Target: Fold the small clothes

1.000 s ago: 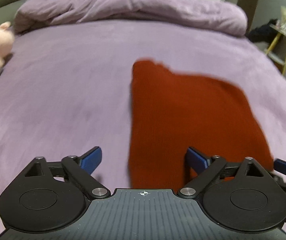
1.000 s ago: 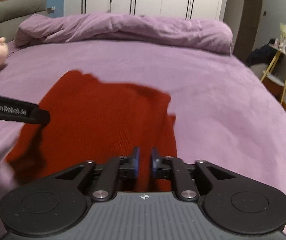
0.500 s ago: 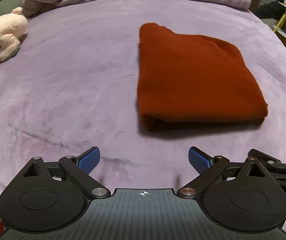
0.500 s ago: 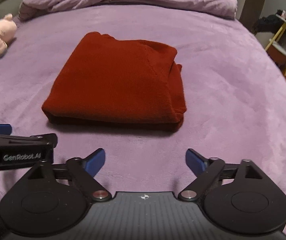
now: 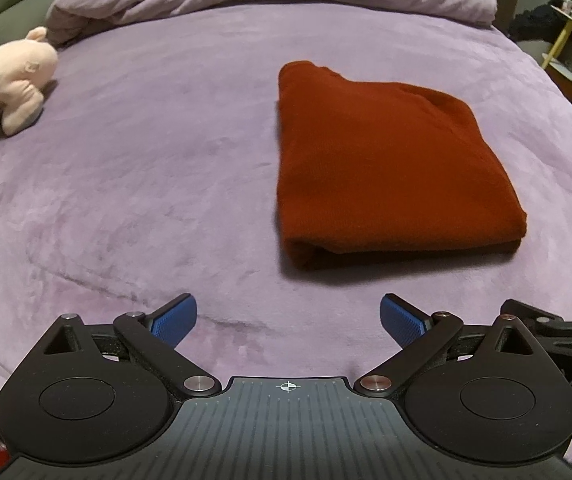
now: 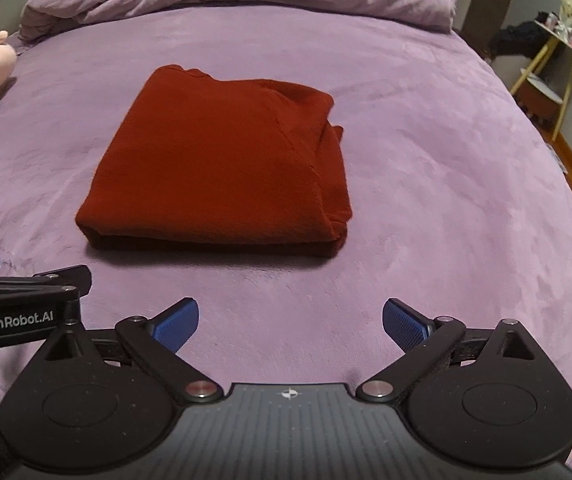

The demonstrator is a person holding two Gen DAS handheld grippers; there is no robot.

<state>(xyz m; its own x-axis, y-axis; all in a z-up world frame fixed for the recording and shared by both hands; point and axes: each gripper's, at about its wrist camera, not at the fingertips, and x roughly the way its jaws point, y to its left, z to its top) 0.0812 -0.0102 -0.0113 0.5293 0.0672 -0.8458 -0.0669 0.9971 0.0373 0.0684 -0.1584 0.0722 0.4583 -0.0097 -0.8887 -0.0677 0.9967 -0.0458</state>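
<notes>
Left wrist view: left gripper (image 5: 288, 315) is seen spread wide, empty; the whole pink plush toy (image 5: 4, 84) is shown.
Right wrist view: right gripper (image 6: 290, 318), jaws just opened wide, nothing between; layered edges of the folded red garment (image 6: 222, 160) are seen, lying on the purple bedspread (image 6: 426, 184) ahead of both grippers.

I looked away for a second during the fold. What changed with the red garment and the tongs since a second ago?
The right tongs, nearly shut over the red garment a second ago, have just been opening and now stand wide with nothing between them. Both tongs backed off it toward the near edge of the bed; the left tongs opened slightly wider, empty. The garment stays folded; the pink plush toy has not moved.
</notes>
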